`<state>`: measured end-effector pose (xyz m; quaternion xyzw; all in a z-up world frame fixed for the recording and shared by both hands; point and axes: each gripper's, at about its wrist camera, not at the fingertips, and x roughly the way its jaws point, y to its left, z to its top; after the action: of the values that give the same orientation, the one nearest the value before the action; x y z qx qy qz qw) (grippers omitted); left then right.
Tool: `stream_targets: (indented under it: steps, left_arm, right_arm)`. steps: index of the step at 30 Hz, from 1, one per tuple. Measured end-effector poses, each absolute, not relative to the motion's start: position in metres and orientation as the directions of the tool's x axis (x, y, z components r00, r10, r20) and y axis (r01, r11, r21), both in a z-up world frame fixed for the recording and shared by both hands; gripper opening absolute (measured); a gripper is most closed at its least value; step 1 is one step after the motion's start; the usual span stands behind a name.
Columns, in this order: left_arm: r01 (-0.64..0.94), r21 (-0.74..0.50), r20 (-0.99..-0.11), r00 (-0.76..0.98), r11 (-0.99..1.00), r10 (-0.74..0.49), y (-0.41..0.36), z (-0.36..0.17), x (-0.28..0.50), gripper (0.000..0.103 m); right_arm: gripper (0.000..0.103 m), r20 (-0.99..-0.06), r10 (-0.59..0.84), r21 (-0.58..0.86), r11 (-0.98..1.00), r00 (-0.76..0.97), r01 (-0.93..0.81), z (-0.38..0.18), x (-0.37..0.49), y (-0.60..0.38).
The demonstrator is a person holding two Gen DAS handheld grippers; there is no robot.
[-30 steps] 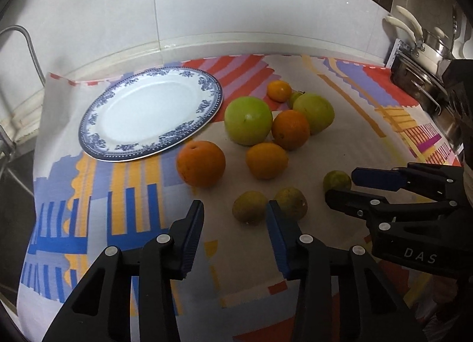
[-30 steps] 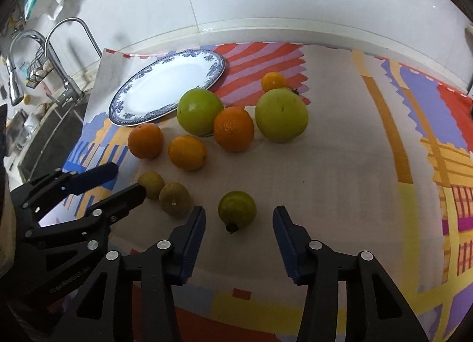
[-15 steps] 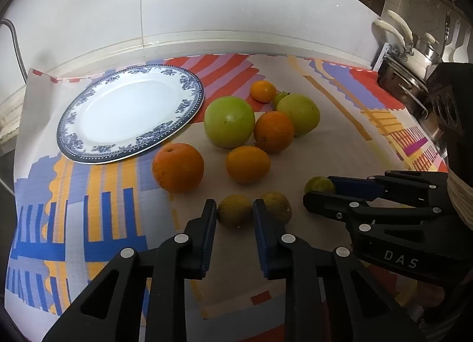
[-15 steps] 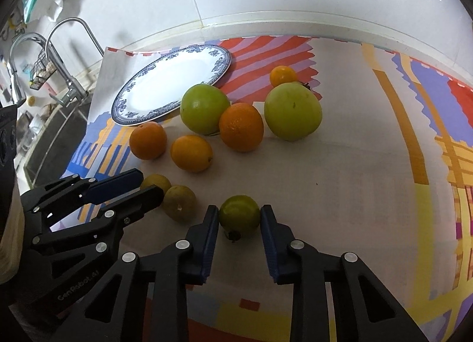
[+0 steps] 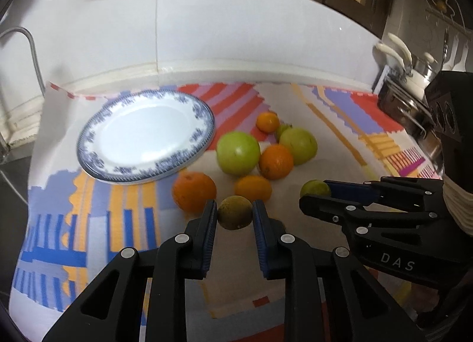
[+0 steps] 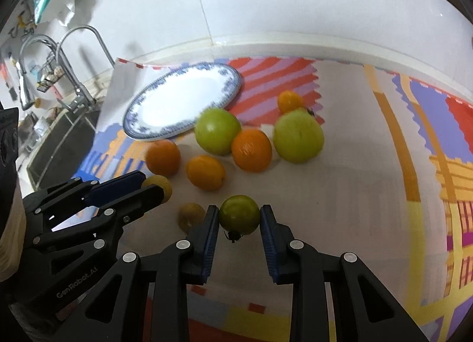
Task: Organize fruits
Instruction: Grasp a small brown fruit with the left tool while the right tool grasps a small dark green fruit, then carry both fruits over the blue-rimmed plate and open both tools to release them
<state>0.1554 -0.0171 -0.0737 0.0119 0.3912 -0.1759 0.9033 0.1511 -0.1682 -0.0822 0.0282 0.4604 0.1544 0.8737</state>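
pinching a brownish-green fruit [image 5: 235,212], the left tongs [image 5: 235,218]; right tongs [image 6: 239,219] pinching a green fruit [image 6: 239,214].

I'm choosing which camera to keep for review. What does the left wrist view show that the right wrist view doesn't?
Only the left wrist view shows the steel pots with cream handles at the far right. Only the right wrist view shows the faucets, the sink and a second brownish fruit on the cloth. Both show the left gripper shut on a brownish fruit, the right gripper shut on a small green fruit, the bare plate and the fruit cluster.
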Motion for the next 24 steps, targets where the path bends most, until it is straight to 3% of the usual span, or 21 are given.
stream_targets:
  steps: [12,24]
  left_arm:
    - [0.242,-0.062,-0.626,0.746,0.968,-0.227,0.020,-0.041,0.183,0.025]
    - [0.140,-0.079,-0.671,0.725,0.987,-0.156,0.063,-0.061,0.247,0.025]
  right_arm:
    - [0.030,-0.715,0.392,0.165,0.899,0.579,-0.405,-0.041,0.194,-0.127]
    - [0.030,-0.775,0.426,0.171,0.853,0.467,-0.493,-0.055,0.275,-0.073]
